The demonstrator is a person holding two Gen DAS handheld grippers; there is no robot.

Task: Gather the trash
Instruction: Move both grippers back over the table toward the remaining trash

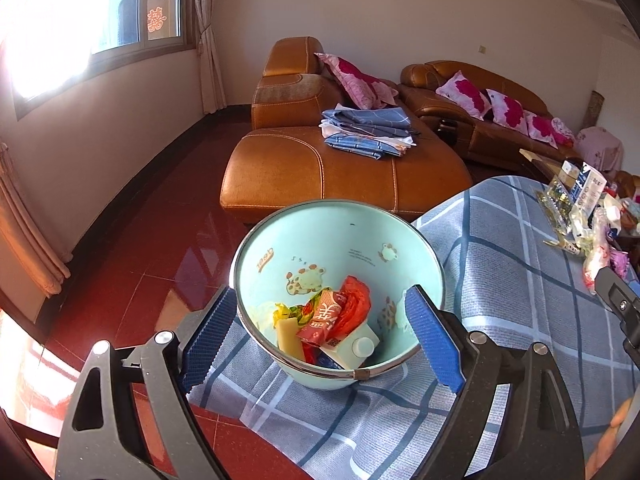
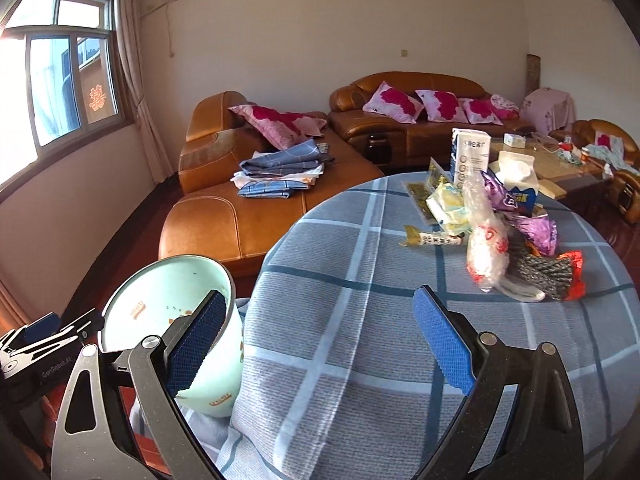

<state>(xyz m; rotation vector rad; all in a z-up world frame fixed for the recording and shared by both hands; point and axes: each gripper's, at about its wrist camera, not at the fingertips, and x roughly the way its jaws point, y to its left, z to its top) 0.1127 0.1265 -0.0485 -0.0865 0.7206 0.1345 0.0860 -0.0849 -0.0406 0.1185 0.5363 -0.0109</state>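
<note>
Left wrist: left claw [image 1: 324, 334] spread astride round mint bucket [image 1: 344, 236]; right claw [image 2: 320, 344] spread over ribbed plaid cloth [image 2: 360, 300].

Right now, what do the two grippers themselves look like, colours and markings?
Both match: the left gripper and right gripper have dark grey speckled linkage arms with triangular cut-outs and round silver pivot pins. The fingers carry blue textured pads with ridged edges. White "GenRobo" lettering, partly cut off, shows on the left gripper's body in the right view.
</note>
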